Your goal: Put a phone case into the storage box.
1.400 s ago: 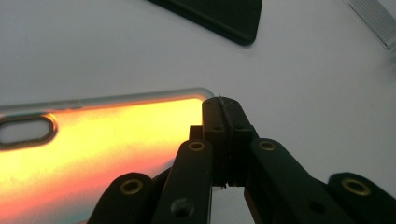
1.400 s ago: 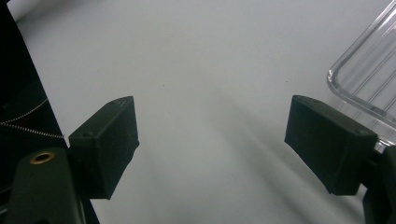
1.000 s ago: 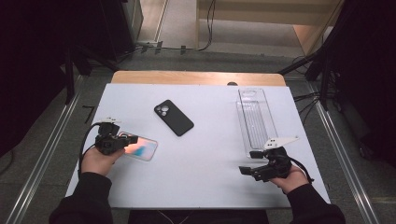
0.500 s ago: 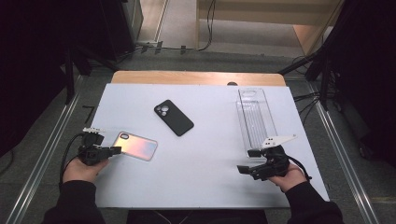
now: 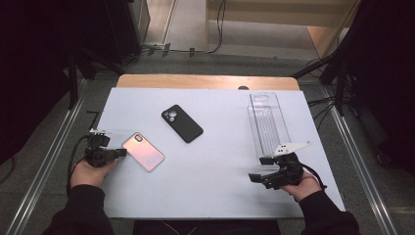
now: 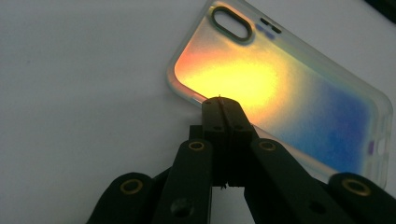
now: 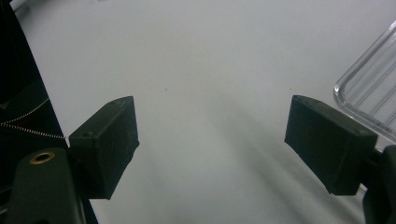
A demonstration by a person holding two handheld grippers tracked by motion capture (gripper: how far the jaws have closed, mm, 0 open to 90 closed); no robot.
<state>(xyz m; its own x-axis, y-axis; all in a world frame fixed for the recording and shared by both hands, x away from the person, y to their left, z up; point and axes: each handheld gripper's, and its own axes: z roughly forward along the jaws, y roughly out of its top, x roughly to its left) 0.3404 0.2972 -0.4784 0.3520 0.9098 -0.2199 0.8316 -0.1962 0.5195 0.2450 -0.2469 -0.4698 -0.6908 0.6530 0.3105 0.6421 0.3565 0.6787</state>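
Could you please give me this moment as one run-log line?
left gripper: shut, at iridescent phone case | right gripper: open, empty | black phone case: untouched

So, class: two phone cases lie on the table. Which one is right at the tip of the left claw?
The iridescent case, shimmering pink, yellow and blue, lies at the shut left claw. The black case lies farther up the table, away from both claws.

No text, brand or number can be read anywhere; any small print is perhaps too blurred to see.
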